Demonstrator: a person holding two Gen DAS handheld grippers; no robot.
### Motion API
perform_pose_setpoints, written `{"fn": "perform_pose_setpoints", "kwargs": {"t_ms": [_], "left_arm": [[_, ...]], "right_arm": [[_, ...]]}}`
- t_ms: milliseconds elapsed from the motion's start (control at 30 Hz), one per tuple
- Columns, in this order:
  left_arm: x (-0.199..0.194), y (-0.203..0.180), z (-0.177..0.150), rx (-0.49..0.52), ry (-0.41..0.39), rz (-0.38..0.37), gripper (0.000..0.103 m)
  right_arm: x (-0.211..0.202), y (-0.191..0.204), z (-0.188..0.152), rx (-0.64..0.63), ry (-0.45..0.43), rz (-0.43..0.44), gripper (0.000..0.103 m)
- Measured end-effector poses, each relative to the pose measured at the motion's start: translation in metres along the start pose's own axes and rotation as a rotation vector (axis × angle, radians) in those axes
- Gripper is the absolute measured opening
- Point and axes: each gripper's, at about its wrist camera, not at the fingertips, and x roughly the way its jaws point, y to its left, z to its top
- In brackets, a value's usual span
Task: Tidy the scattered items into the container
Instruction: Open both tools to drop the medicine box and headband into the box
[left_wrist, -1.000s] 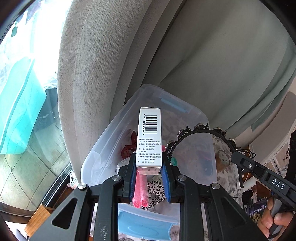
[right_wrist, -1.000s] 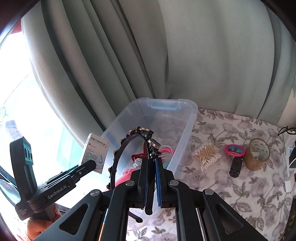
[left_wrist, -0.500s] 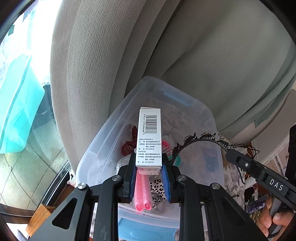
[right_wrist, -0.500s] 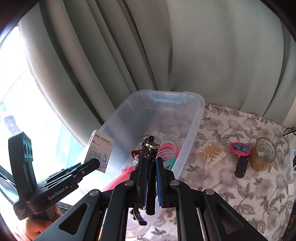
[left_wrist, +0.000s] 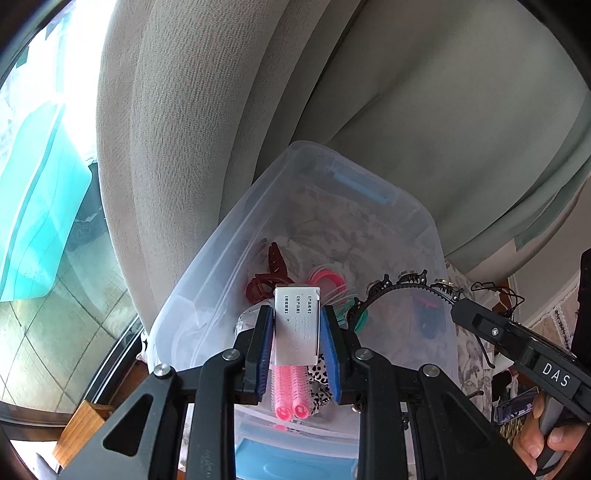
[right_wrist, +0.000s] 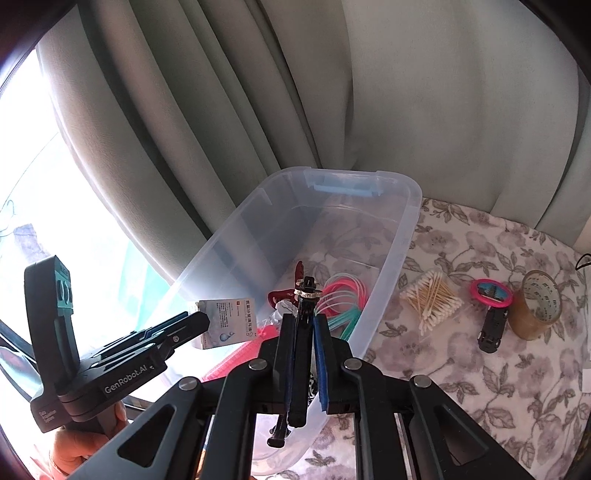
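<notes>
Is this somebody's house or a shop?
Most likely a home, by a window. Long grey curtains hang behind a table with a flowery cloth, and small household bits like cotton swabs lie beside a clear plastic box.

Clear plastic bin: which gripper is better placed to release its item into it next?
Probably the left gripper: its white medicine box hangs directly over the clear plastic bin's inside. The right gripper's black toothed headband lies across the bin's rim.
</notes>
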Motion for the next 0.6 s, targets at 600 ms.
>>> {"fn": "perform_pose_setpoints", "kwargs": {"t_ms": [600], "left_arm": [[-0.01, -0.037, -0.026, 0.002, -0.007, 0.02, 0.041]], "right_arm": [[-0.002, 0.008, -0.003, -0.053, 0.007, -0.025, 0.035]]}}
